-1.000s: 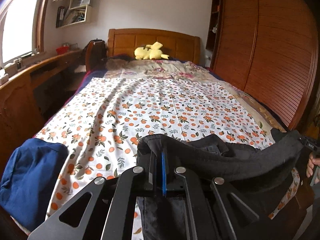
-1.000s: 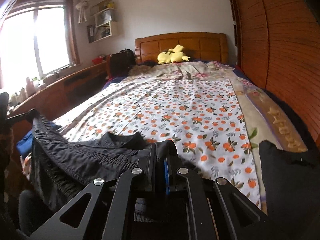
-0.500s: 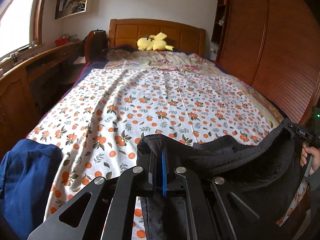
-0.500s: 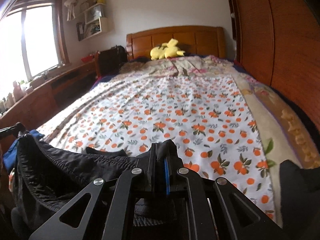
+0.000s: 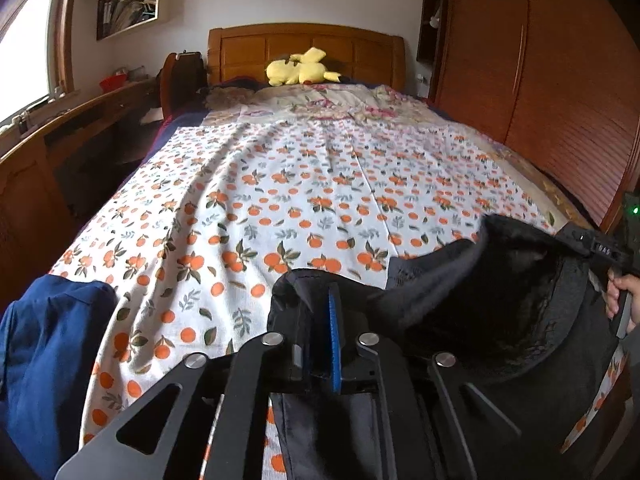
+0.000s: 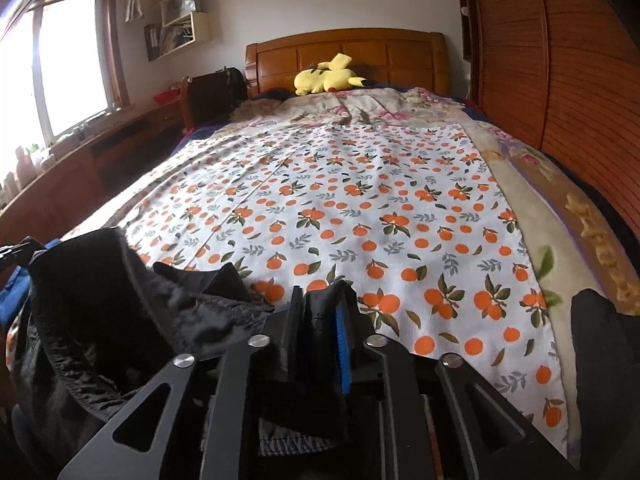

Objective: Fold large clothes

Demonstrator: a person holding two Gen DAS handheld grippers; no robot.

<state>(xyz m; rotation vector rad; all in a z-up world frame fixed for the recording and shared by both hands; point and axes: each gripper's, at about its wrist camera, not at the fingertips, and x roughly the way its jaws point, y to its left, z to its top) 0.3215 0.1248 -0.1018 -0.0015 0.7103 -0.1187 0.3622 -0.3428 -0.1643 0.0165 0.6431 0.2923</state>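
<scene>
A bed [image 5: 532, 172] fills the room, covered by a white sheet [image 5: 320, 200] printed with oranges. At its foot a black jacket [image 5: 500, 300] hangs stretched between the two grippers, above the sheet's near edge. A blue garment [image 5: 44, 360] lies bunched at the bed's near left corner. A yellow plush toy [image 6: 326, 76] rests by the headboard. The left gripper [image 5: 320, 328] has its jaws clamped on one black jacket edge; the right gripper [image 6: 320, 328] has its jaws clamped on the other.
</scene>
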